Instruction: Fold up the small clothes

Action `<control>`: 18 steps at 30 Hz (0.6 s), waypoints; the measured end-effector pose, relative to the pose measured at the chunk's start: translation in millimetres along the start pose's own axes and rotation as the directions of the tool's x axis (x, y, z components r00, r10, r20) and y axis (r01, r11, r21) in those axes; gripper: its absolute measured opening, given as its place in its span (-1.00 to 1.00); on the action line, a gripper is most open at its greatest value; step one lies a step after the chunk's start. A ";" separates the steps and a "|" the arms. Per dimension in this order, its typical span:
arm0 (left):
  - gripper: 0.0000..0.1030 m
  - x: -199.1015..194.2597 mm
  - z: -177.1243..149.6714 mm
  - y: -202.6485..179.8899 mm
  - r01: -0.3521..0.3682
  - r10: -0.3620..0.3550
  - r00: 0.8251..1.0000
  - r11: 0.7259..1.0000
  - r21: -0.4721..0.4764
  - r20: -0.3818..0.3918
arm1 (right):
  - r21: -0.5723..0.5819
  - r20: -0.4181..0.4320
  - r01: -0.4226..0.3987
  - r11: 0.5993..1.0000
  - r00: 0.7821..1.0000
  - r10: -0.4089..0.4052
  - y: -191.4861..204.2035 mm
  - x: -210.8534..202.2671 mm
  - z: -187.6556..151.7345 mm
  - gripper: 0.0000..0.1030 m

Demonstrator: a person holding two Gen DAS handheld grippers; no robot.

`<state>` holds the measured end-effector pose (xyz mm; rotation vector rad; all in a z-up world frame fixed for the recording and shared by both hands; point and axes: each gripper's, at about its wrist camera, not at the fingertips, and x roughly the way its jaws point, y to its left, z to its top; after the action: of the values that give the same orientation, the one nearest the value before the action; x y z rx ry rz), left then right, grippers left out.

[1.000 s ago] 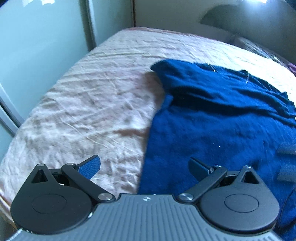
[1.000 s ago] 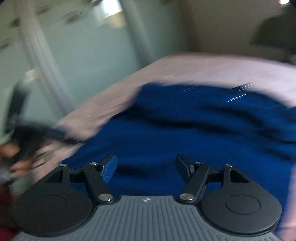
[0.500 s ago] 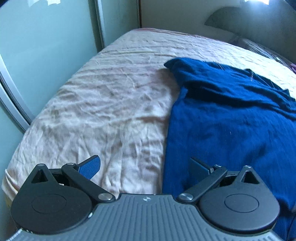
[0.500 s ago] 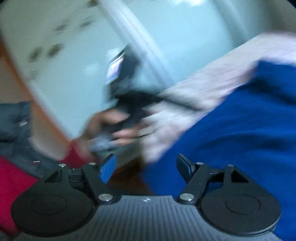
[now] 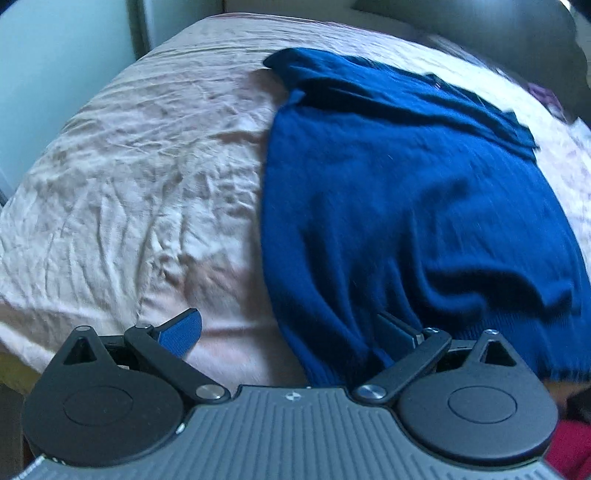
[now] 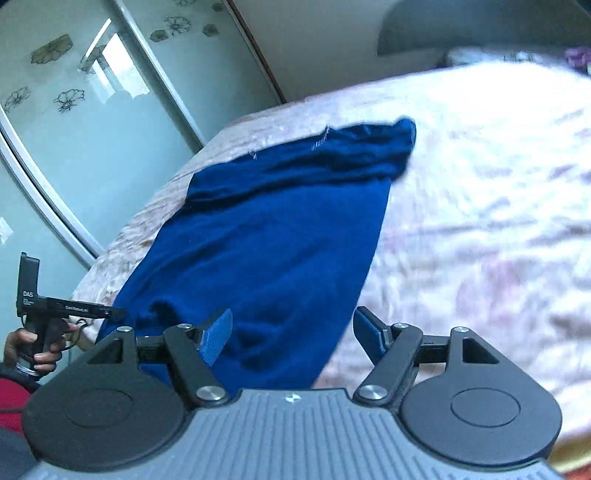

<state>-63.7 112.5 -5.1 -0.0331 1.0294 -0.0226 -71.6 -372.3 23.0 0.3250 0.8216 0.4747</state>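
Observation:
A dark blue knit garment (image 5: 399,206) lies spread on a bed with a wrinkled pale pink sheet (image 5: 147,177); it also shows in the right wrist view (image 6: 273,236). Its far end is folded over into a band. My left gripper (image 5: 291,328) is open and empty over the garment's near left corner. My right gripper (image 6: 291,332) is open and empty over the garment's near right corner. The left gripper (image 6: 66,314), held in a hand, shows at the left of the right wrist view.
Pale green sliding wardrobe doors with flower patterns (image 6: 92,110) stand beside the bed. A dark headboard (image 6: 480,29) rises at the far end. The sheet (image 6: 498,221) stretches wide to the right of the garment. Red cloth (image 5: 569,446) shows at the near edge.
Both grippers have swung back to the near hem of the garment. The right wrist view has turned from the wardrobe side back onto the bed. Both grippers stay open.

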 end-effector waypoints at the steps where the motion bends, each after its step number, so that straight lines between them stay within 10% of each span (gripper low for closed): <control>1: 0.94 -0.6 -4.3 -4.0 -0.006 0.006 1.000 1.000 0.017 -0.006 | 0.005 -0.016 -0.008 1.000 1.000 0.008 -3.3 1.0 -5.1 0.42; 18: 1.00 -2.0 -20.0 -20.6 -0.138 0.139 0.990 0.990 -0.032 0.026 | -0.020 -0.055 0.112 0.993 0.992 -0.113 31.7 44.1 -44.2 0.64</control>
<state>-81.9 91.6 -12.8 0.0112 1.0018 0.1196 -88.1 -318.3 -18.3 0.2488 0.8851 0.3863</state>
